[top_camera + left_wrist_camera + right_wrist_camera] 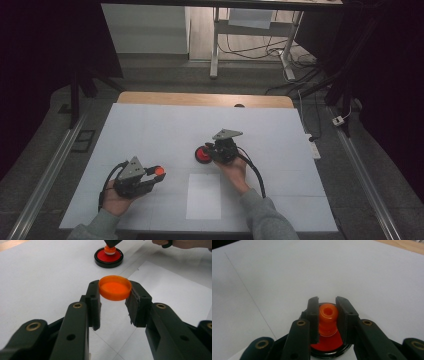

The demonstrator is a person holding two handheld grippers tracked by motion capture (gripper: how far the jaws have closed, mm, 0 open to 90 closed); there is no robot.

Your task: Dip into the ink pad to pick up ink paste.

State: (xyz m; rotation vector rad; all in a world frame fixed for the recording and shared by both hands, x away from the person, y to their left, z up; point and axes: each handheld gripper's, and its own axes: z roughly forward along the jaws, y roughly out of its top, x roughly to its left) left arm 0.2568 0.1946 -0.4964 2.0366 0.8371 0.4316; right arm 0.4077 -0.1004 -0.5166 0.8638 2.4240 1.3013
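Note:
My left gripper (158,174) (115,290) sits at the table's near left, shut on a shallow orange cap (159,171) (115,287) that it holds level by the rim, hollow side up, just above the white table cover. Near the table's middle, my right gripper (210,150) (327,305) is shut on a small orange spool-shaped knob (328,317) (110,250). The knob stands upright on a red disc with a black rim (202,154) (108,257) (327,346), which lies flat on the table. One fingertip (111,243) of the right gripper shows at the top of the left gripper view.
A white sheet of paper (204,196) (170,290) lies near the front edge between the two hands. The white table cover (150,130) ends in a wooden strip (200,99) at the far side. A power strip (313,147) lies off the right edge.

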